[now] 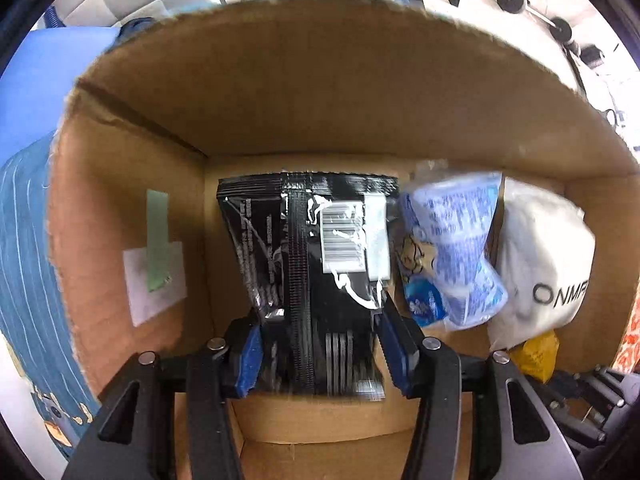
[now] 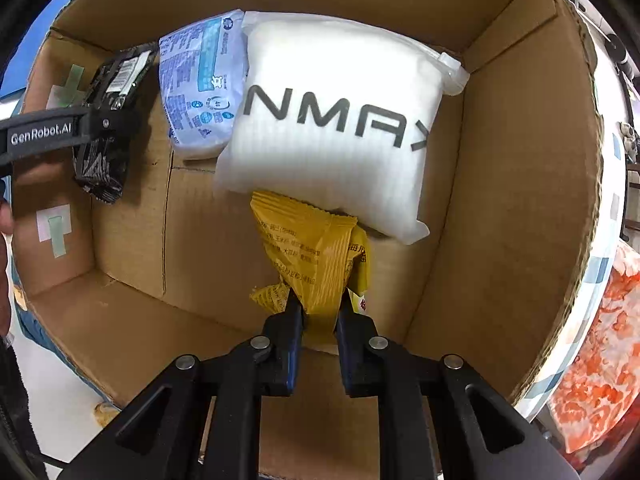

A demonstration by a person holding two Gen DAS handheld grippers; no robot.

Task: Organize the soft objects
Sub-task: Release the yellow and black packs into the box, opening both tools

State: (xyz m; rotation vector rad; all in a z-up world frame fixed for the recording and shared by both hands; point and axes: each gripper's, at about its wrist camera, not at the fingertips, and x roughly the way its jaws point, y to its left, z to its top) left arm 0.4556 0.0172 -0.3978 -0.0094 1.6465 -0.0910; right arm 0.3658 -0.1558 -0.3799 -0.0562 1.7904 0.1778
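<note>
- The crinkly yellow foil snack packet (image 2: 316,252) hangs inside the open brown cardboard box (image 2: 500,208), pinched at its near end by the right gripper (image 2: 316,312); its long axis runs straight ahead of the fingers, far end touching the white pouch.
- The glossy black foil packet with a barcode label (image 1: 316,264) is clamped at its lower end by the left gripper (image 1: 320,344), at the box's left side, apparently standing upright against the wall.
- Between them sit a soft blue-and-white printed plastic pack (image 2: 200,88) and a puffy white zip pouch with dark lettering (image 2: 332,120), touching each other.
- Judgement: bare floor lies just under the yellow packet, so the right hand seems nearer to releasing.
- Green tape strips (image 1: 157,240) mark the left wall.
</note>
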